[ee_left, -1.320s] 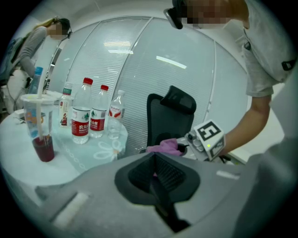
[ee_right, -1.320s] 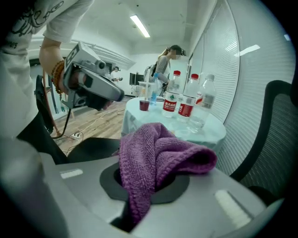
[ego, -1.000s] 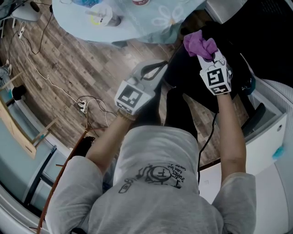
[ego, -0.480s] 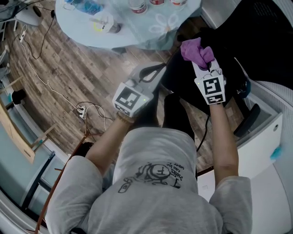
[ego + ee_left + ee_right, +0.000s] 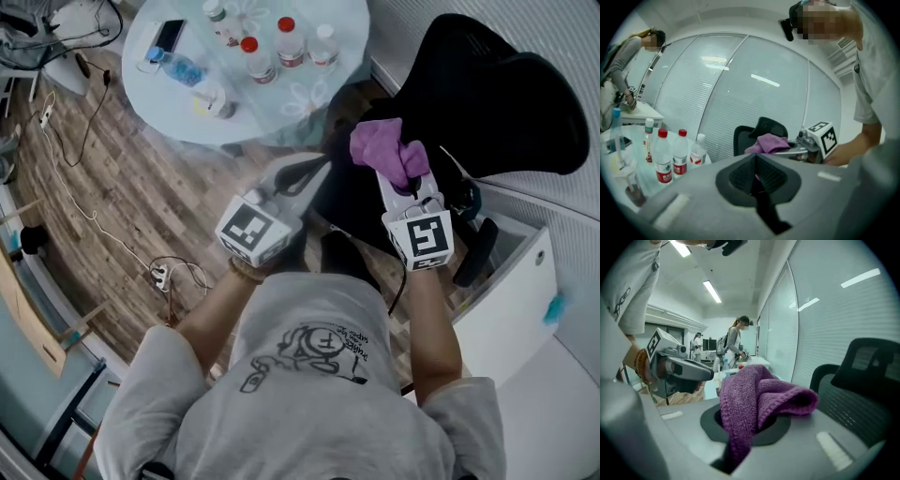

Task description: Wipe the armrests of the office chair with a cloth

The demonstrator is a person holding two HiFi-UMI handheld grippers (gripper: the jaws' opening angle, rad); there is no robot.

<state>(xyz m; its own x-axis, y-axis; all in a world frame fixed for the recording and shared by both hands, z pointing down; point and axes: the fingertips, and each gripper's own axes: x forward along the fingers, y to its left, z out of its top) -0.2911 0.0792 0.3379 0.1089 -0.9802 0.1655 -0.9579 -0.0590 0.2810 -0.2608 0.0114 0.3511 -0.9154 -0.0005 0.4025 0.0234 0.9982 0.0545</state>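
— Change since last check?
— Drawn back toward 6 o'clock: cloth (image 5: 380,148), clamped in right gripper (image 5: 399,174). Office chair (image 5: 487,103) at 1 o'clock, apart.
— Left gripper (image 5: 317,169)?
— Closed, empty, at 9 o'clock. No armrest contact; wiping likely pending.

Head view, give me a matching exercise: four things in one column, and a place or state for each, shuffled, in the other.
Things:
1. purple cloth
2. left gripper
3. office chair
4. water bottles

Places or states:
A. standing on the round table
B. jaws together, nothing between them
C. clamped in the right gripper
D. black, just beyond both grippers

Pairs: 1-C, 2-B, 3-D, 4-A
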